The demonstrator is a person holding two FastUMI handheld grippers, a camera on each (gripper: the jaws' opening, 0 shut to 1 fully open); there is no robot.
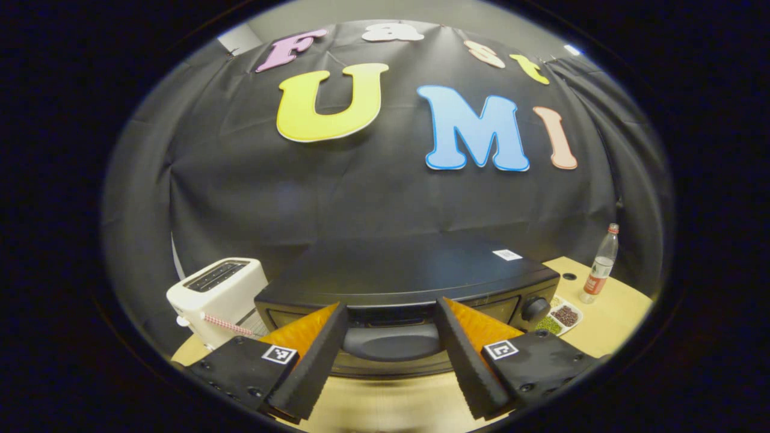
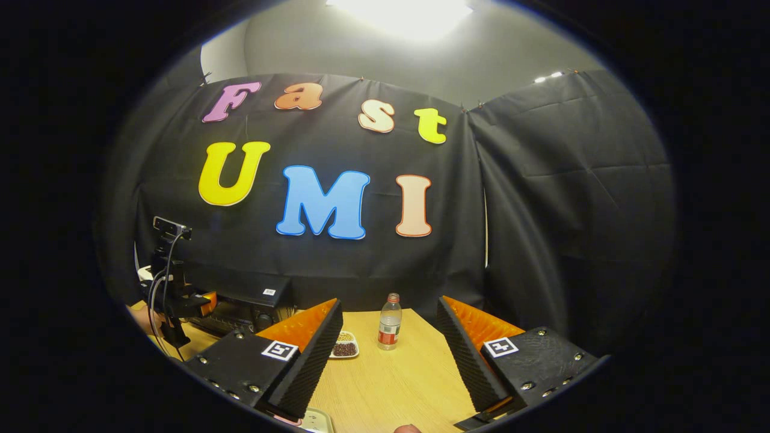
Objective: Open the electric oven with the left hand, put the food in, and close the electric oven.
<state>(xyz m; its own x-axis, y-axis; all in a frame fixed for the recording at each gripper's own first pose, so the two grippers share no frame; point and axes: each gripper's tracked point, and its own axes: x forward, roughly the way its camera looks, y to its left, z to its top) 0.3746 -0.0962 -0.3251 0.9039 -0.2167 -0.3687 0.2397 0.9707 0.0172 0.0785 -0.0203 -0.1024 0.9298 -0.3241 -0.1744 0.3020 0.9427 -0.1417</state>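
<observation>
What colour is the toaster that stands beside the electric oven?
The toaster is white or cream, with dark slots on top. The left gripper view shows it best.

- A light wooden table (image 2: 391, 376) carries everything.
- The black oven (image 1: 415, 273) stands on it, door shut.
- A white toaster (image 1: 213, 294) sits just beside the oven, on the table's far end from the bottle.
- A small tray (image 1: 560, 317) of food lies beside the oven's knob end.
- A bottle (image 2: 390, 322) stands upright near the tray.
</observation>
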